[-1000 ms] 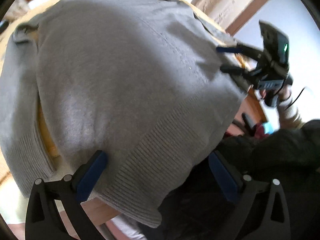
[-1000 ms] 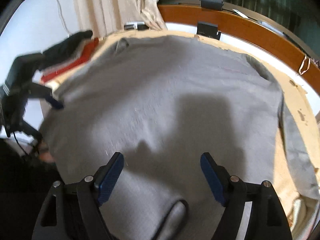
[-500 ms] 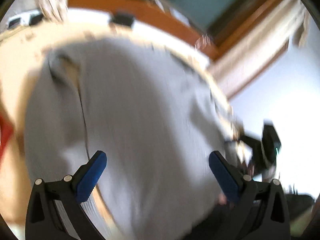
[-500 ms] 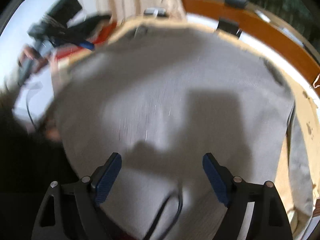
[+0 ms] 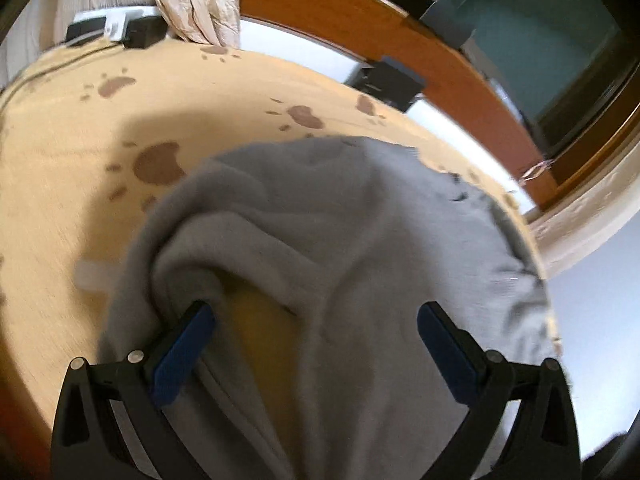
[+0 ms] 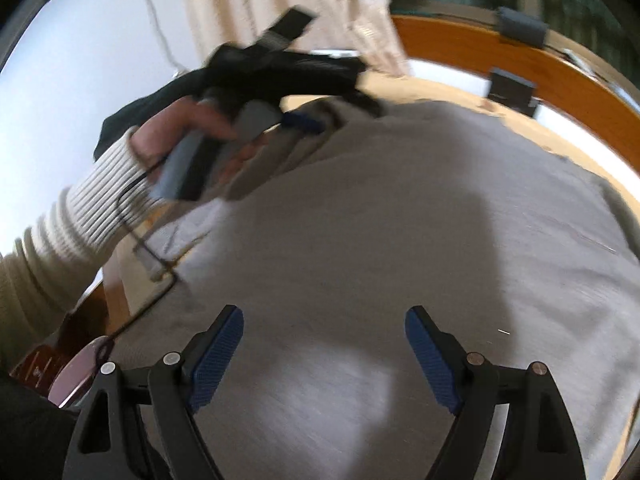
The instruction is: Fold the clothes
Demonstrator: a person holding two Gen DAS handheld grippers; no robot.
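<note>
A grey sweater (image 5: 360, 248) lies spread on the table (image 5: 72, 168), whose tan cover carries brown paw prints; in the left wrist view the garment fills the picture from the centre down to 6 o'clock, its far edge bunched toward 12 o'clock with bare cover beyond it at 9 to 11 o'clock. The left gripper (image 5: 312, 344) hangs over the sweater with its fingers (image 5: 184, 344) spread wide — a raised fold of grey knit sits against the tip of the finger at 8 o'clock, but nothing is pinched between the two blue pads. A yellow patch shows under the lifted fold near the centre. In the right wrist view the right gripper (image 6: 324, 356) is also wide apart and holds nothing; the sweater's flat grey surface lies below and between its fingers (image 6: 216, 356). At 10 o'clock in that view a hand (image 6: 188, 132) in a ribbed cream sleeve (image 6: 80, 224) grips the other gripper's handle, its blue tips at the sweater's far-left edge. A pale curtain (image 5: 200, 4) hangs at 12 o'clock, and an orange-brown wooden frame (image 5: 460, 68) curves behind the table — blur softens much of the detail.
</note>
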